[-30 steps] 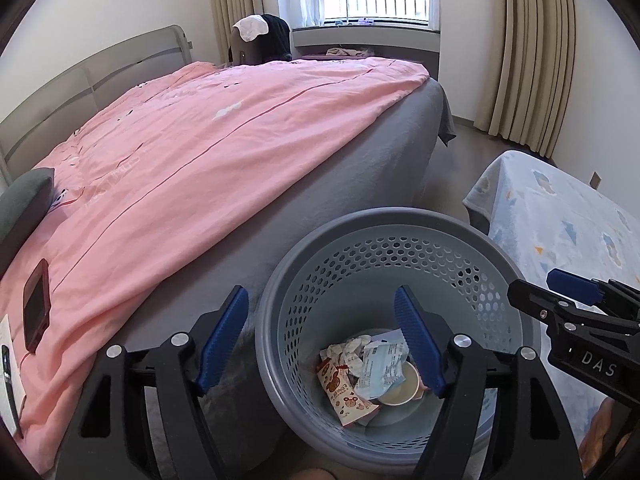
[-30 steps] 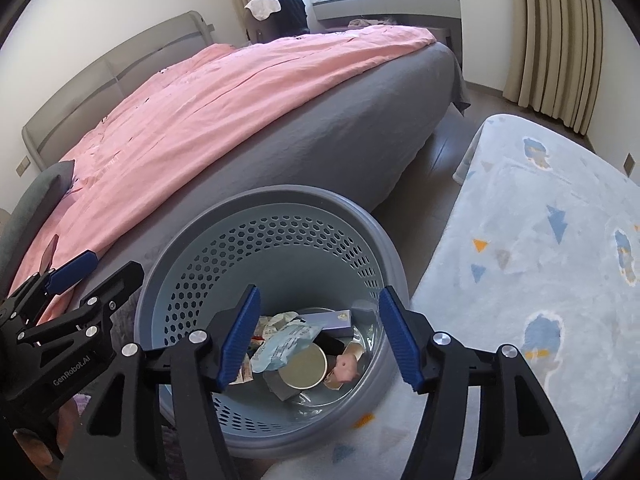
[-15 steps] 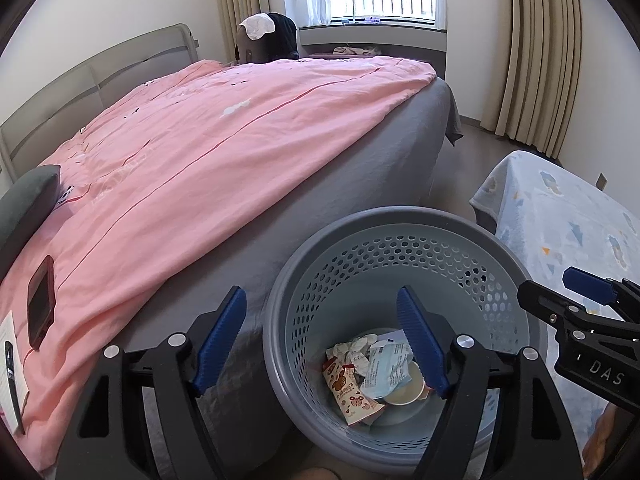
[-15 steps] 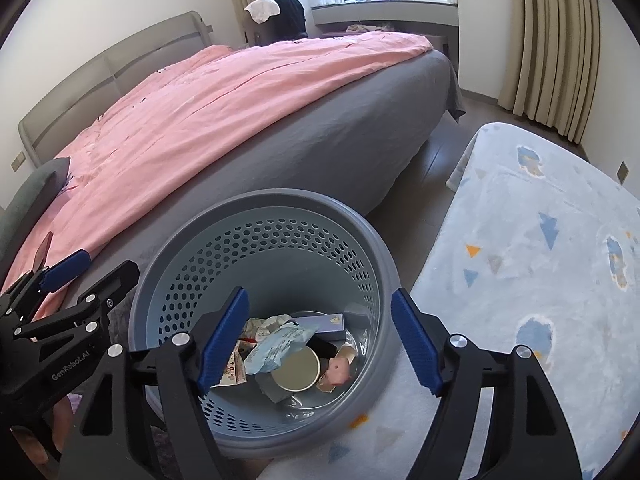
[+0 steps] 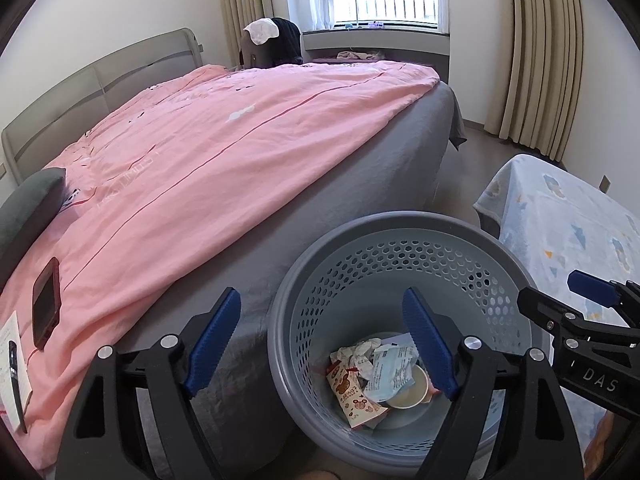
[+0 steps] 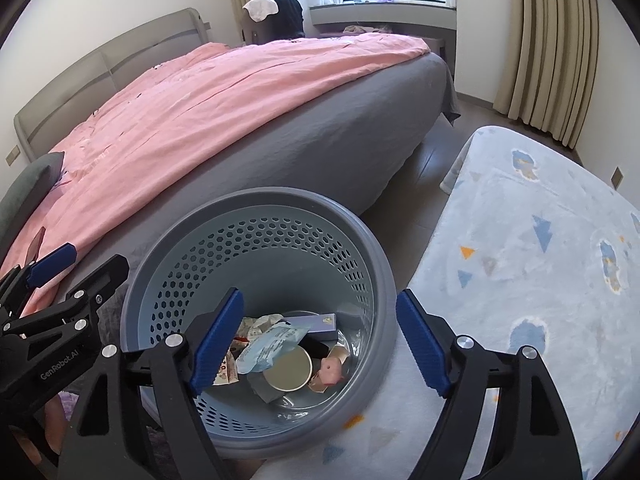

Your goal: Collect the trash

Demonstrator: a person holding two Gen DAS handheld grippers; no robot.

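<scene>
A grey-blue perforated trash basket (image 5: 400, 232) stands on the floor between the bed and a blue mat; it also shows in the right wrist view (image 6: 256, 208). Inside lie a red snack wrapper (image 5: 354, 394), crumpled paper (image 5: 360, 354), a light-blue packet (image 6: 274, 342), a paper cup (image 6: 290, 370) and a small pink item (image 6: 330, 372). My left gripper (image 5: 324, 344) is open and empty above the basket's left rim. My right gripper (image 6: 320, 344) is open and empty above the basket's right side.
A bed with a pink duvet (image 5: 200, 160) and grey sheet (image 6: 320, 140) fills the left. A phone (image 5: 46, 308), a notepad with a pen (image 5: 16, 380) and a grey pillow (image 5: 28, 212) lie on it. A patterned blue mat (image 6: 540, 280) lies to the right.
Both grippers have risen and drawn back a little from the basket, so it looks smaller and lower in both views. The right gripper's jaws have opened wider. The trash has not moved.
</scene>
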